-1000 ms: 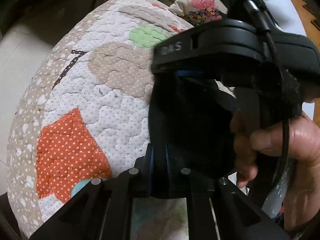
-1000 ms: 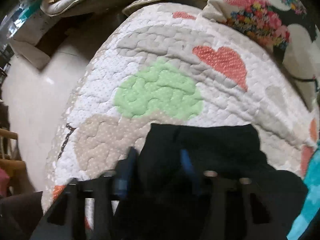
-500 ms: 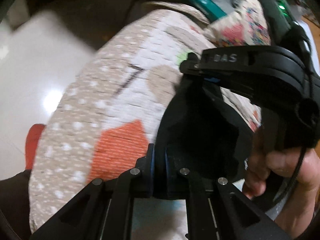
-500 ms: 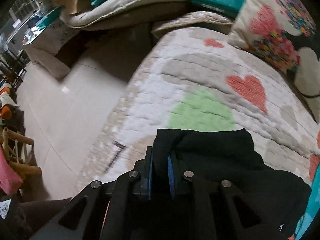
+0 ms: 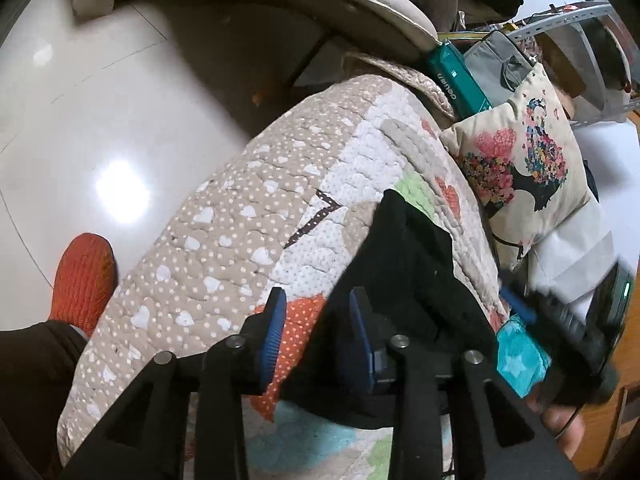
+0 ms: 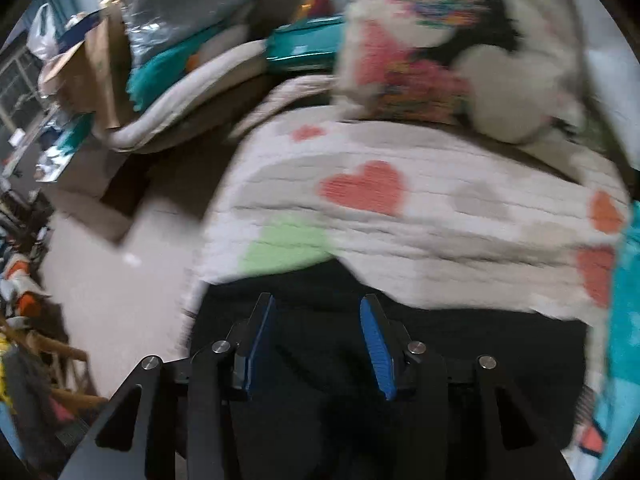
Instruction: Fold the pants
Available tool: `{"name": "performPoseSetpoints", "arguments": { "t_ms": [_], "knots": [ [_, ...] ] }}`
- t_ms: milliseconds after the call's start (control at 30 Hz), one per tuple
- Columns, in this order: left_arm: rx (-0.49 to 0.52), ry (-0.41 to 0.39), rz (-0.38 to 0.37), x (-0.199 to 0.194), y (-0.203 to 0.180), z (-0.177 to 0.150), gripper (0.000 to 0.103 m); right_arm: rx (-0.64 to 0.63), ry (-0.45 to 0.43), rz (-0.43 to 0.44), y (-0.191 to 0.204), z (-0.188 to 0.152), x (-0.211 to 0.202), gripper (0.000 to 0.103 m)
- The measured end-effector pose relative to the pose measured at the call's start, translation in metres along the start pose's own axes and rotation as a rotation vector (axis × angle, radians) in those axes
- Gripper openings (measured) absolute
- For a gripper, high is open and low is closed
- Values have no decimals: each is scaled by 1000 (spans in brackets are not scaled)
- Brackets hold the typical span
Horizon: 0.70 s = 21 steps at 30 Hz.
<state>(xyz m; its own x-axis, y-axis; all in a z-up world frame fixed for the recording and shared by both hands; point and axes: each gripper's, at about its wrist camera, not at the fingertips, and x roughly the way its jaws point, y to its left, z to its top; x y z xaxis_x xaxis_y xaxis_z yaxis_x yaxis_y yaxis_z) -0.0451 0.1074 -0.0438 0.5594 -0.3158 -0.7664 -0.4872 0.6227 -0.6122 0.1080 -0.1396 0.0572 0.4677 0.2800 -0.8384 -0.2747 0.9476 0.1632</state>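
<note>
The black pants (image 5: 416,280) lie folded on a quilted patchwork cover (image 5: 224,256), and show blurred in the right wrist view (image 6: 460,344). My left gripper (image 5: 318,320) is open, its blue pads apart at the pants' left edge, above the cover. My right gripper (image 6: 316,332) is open, its pads spread above the black cloth. The right gripper also shows blurred at the right of the left wrist view (image 5: 560,316), held by a hand.
A flowered cushion (image 5: 524,184) leans at the far side of the cover. A teal box (image 5: 456,80) and a beige cushion (image 5: 360,4) lie beyond. The pale tiled floor (image 5: 80,120) is to the left, with an orange slipper (image 5: 82,280).
Both grippers have opened and let go of the pants. Both have drawn back; the pants now rest on the cover. The right gripper has moved off to the right.
</note>
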Motion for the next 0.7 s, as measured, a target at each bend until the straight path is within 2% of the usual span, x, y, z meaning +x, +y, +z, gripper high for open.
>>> {"name": "performPoseSetpoints", "arguments": {
  "t_ms": [100,267,333,433,500,533,567,600,700],
  "knots": [
    [-3,21,4,13,-7,2,32,28,11,7,-14,-18,0,49],
    [34,34,22,16,-10,-6,33,-11,47,76,14,-38,22,48],
    [44,49,31,19,-9,-6,33,-59,71,48,30,-43,37,48],
    [53,69,41,22,-9,-8,33,-98,95,-13,33,-51,49,48],
    [59,78,35,23,-11,-8,33,-118,109,-75,20,-58,56,51],
    [61,77,32,22,-11,-8,33,-93,103,-72,8,-60,54,61],
    [62,71,28,21,-12,-8,34,-64,94,-69,-1,-62,52,66],
    [64,67,27,20,-12,-8,35,-7,73,-56,-16,-65,45,66],
    [47,69,26,21,-11,-9,37,62,27,-5,-29,-69,31,66]
  ]
}}
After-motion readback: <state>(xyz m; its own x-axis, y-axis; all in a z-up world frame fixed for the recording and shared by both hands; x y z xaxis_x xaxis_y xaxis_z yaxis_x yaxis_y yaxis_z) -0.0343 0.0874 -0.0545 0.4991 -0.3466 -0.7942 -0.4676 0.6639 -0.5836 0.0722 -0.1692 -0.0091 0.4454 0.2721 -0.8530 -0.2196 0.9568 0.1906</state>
